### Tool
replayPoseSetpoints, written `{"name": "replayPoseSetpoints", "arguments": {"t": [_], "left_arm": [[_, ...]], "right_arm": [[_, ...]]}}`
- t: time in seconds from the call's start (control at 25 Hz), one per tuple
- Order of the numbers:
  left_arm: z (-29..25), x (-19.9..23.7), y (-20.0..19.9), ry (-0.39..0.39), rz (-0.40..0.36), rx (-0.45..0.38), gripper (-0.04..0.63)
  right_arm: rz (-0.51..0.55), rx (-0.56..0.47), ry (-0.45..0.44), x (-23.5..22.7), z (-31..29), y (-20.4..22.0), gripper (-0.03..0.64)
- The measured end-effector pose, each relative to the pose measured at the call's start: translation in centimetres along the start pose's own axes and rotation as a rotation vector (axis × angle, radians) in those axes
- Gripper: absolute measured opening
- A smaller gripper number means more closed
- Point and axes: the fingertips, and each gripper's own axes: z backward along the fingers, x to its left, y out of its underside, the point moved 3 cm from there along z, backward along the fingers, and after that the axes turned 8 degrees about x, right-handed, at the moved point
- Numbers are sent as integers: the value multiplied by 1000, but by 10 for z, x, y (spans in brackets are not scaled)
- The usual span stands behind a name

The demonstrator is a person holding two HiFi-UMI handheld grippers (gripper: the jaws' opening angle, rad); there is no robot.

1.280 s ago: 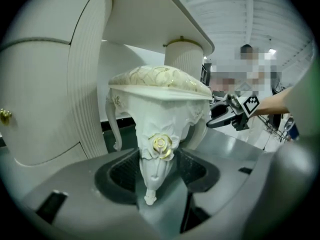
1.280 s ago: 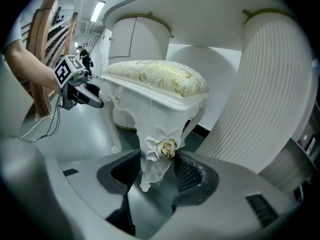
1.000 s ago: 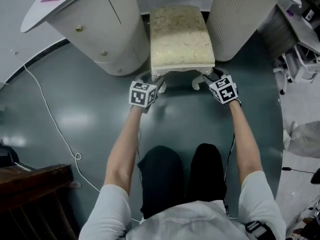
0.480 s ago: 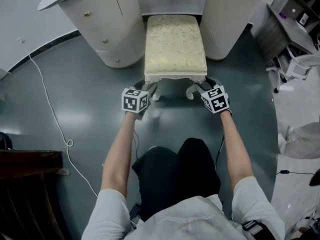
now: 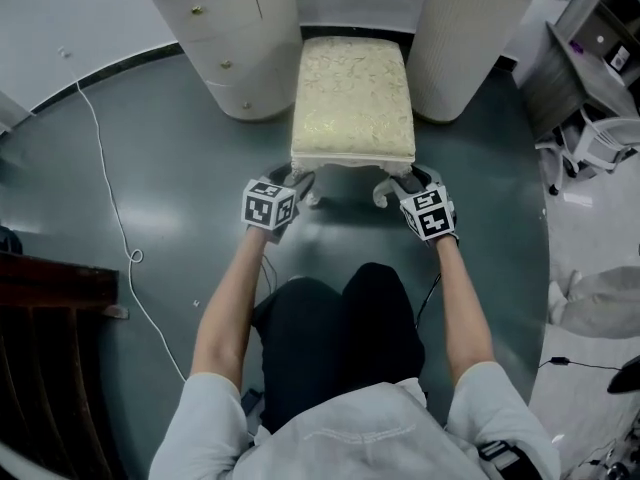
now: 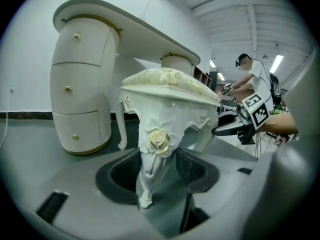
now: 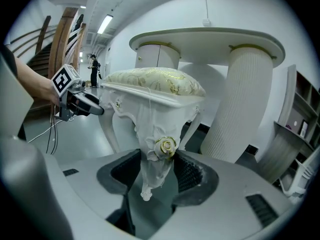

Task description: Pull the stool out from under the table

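Note:
The stool has a cream patterned cushion and white carved legs with gold roses. It stands between the table's drawer pedestal and ribbed pedestal, its front end out past them. My left gripper is shut on the stool's front left leg, which stands between the dark pads. My right gripper is shut on the front right leg. Each gripper view also shows the other gripper across the stool: the right gripper and the left gripper.
A white cable runs over the grey floor at the left. Dark wooden furniture stands at the left edge. A grey shelf and a white chair base are at the right. Another person stands far behind.
The stool has come out from between the pedestals toward me, with both grippers still on its front legs. My arms have drawn back with it.

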Motion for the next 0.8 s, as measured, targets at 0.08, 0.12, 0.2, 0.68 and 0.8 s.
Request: {"name": "replayPoseSetpoints", "arguments": {"t": [0.08,0.12,0.2,0.68,0.8], "left_arm": [[3,-3,3,-3,2,-2,227],[6,-5,5,-6,7,-4,227],[13,-10,12,-11,15,-5,227],[47,-42,48,-6,31,16,227],[47,-44,51,-11,62,22,227]], "right_arm": [[2,-3,2,3,4,2,221],[6,-2,1,5,6,3,221],[15,0,-5,10,10,6,221],[19,-7,-28,47,49,33,221],[55,17,-35,47,48,36,221]]}}
